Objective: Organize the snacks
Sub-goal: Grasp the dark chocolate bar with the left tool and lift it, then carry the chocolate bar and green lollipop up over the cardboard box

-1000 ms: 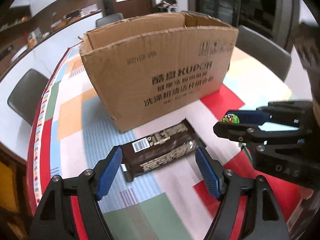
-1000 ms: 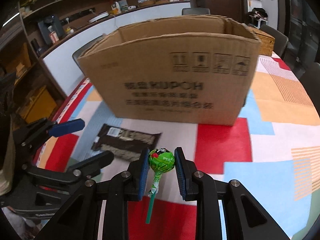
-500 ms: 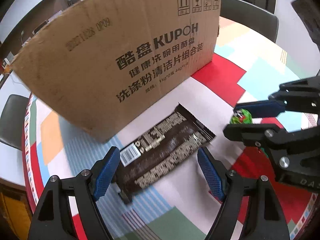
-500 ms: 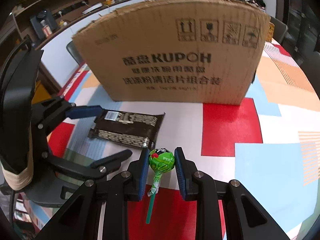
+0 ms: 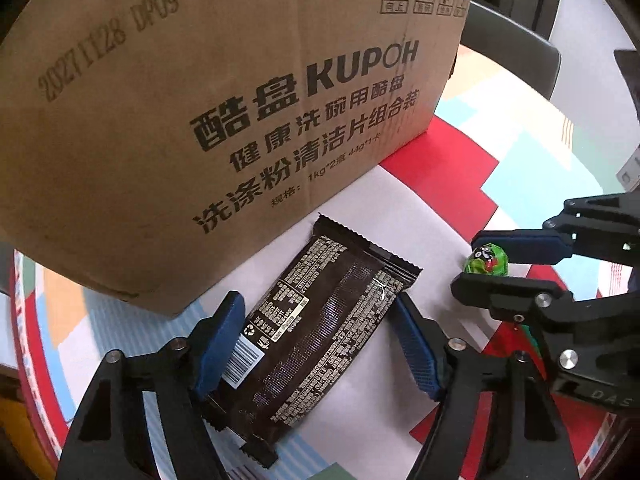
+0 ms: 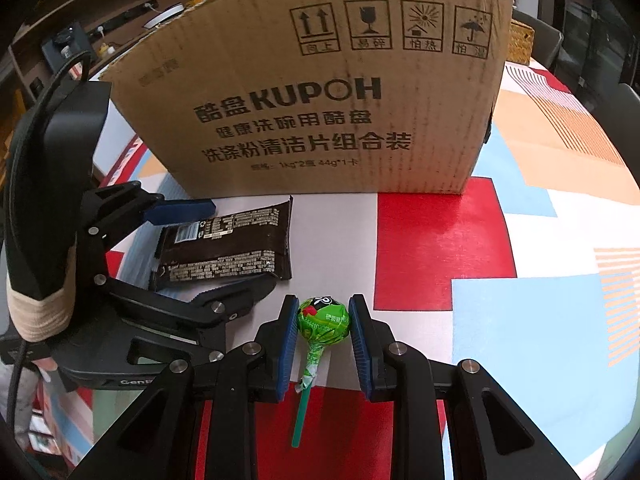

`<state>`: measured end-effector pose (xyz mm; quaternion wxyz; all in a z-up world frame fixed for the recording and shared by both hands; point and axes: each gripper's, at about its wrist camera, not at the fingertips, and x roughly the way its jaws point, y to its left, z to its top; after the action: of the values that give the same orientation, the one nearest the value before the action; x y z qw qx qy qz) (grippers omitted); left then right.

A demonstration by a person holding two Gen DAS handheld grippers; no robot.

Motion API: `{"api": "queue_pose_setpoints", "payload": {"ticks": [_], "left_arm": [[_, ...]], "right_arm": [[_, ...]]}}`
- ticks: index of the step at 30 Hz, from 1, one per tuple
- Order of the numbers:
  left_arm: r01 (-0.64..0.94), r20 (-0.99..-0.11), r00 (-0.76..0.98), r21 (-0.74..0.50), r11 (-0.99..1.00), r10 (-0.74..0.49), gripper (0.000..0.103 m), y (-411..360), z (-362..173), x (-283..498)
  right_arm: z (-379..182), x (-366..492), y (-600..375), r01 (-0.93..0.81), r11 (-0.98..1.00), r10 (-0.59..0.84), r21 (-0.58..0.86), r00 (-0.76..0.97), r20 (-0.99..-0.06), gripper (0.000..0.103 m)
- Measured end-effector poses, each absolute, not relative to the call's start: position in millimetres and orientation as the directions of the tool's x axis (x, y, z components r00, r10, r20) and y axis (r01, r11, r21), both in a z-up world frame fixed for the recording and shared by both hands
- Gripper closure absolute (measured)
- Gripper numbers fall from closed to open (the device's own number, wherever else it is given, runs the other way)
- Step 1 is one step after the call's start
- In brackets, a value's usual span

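Note:
A dark brown snack packet lies flat on the table just in front of the cardboard box. My left gripper straddles the packet. Its jaws are closing, with a blue pad at each long edge, and the packet does not look squeezed. My right gripper is shut on the head of a green lollipop, low over the table to the right of the packet. The green stick hangs down between the fingers.
The tall box wall stands close behind both grippers, and its opening is out of sight above. The table carries a cloth in red, blue, orange and white blocks. Grey chairs stand behind, and a woven basket sits at the back right.
My left gripper has come down and forward over the packet, and its pads now flank it more closely. The right gripper has sunk a little with the lollipop. The box looms larger.

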<state>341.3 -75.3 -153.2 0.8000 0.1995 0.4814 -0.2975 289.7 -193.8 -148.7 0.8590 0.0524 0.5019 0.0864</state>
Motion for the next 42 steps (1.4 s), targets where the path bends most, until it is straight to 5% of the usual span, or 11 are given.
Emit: {"api": "queue_pose_setpoints", "payload": {"ticks": [13, 20, 42], "left_arm": [[0.600, -0.904, 0.343, 0.000, 0.800, -0.257, 0.028, -68.0, -161.4, 328.5], [0.581, -0.886, 0.366, -0.021, 0.814, -0.284, 0.049, -70.6, -156.9, 326.7], [0.419, -0.796, 0.512, -0.097, 0.903, -0.323, 0.055, -33.4, -97.3, 270.0]], "right_arm": [[-145.6, 286.6, -203.8, -0.071, 0.979, 0.202, 0.192, 0.492, -0.847, 0.076], [-146.7, 284.4, -197.7, -0.063, 0.981, 0.191, 0.184, 0.489, -0.851, 0.076], [-106.5, 260.3, -199.5, -0.087, 0.975, 0.216, 0.203, 0.560, -0.800, 0.076]]}}
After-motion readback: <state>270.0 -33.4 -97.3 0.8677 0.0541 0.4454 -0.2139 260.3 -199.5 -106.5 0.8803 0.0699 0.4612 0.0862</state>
